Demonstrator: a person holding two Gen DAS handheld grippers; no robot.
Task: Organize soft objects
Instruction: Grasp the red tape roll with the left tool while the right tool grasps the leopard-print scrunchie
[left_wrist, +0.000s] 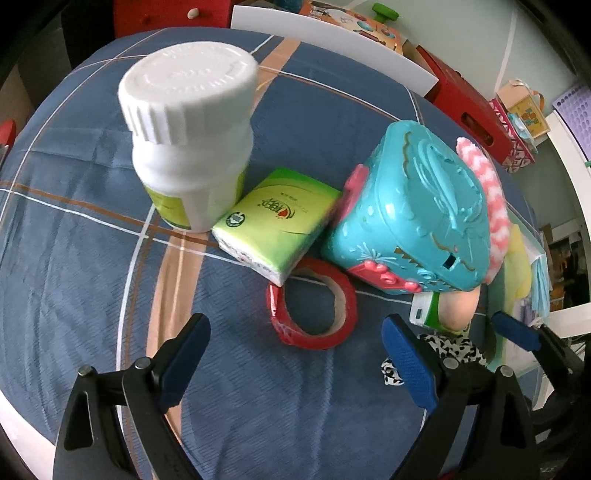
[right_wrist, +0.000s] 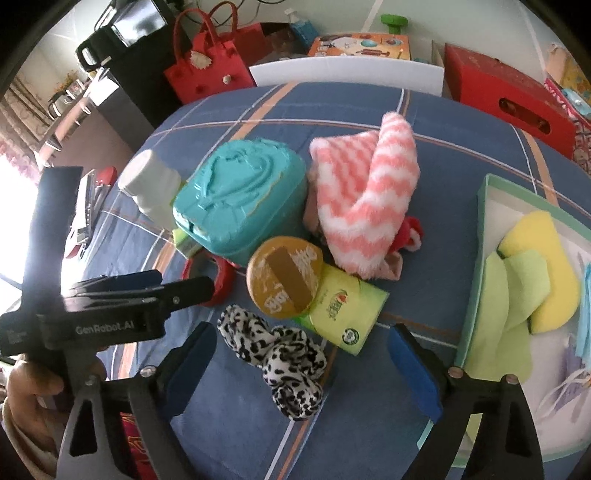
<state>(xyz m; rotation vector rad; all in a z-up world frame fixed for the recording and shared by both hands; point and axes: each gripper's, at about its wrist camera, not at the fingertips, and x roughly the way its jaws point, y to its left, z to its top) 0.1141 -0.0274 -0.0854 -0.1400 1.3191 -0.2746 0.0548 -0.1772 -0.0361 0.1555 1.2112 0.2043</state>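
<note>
On the blue checked cloth (right_wrist: 258, 424) the pile ran, from the left, white bottle (right_wrist: 149, 186), teal plastic case (right_wrist: 240, 195), pink-and-white fuzzy cloth (right_wrist: 369, 199), and at the far right the shallow tray (right_wrist: 469, 332) already holding yellow and green sponges (right_wrist: 539, 273).

The left gripper (left_wrist: 295, 354) stood wide and empty above the red tape ring (left_wrist: 312, 304), with open cloth under it.

The right gripper (right_wrist: 301, 363) also stood wide, nothing pressed between its pads; the leopard-print scrunchie (right_wrist: 280, 360) lay right between its fingers. I judged the step in hand to be the reach for that scrunchie, with sorting partly done.

The next move would seem to call for a short drop, a close on the soft loop, then a carry rightward over the tray's near wall.

Room was tight behind: the round gold-lidded tin (right_wrist: 284, 277) and a green tissue pack (right_wrist: 347, 314) sat just beyond the scrunchie, so the fingertips should stay short of them. Toward the tray the cloth lay open.
</note>
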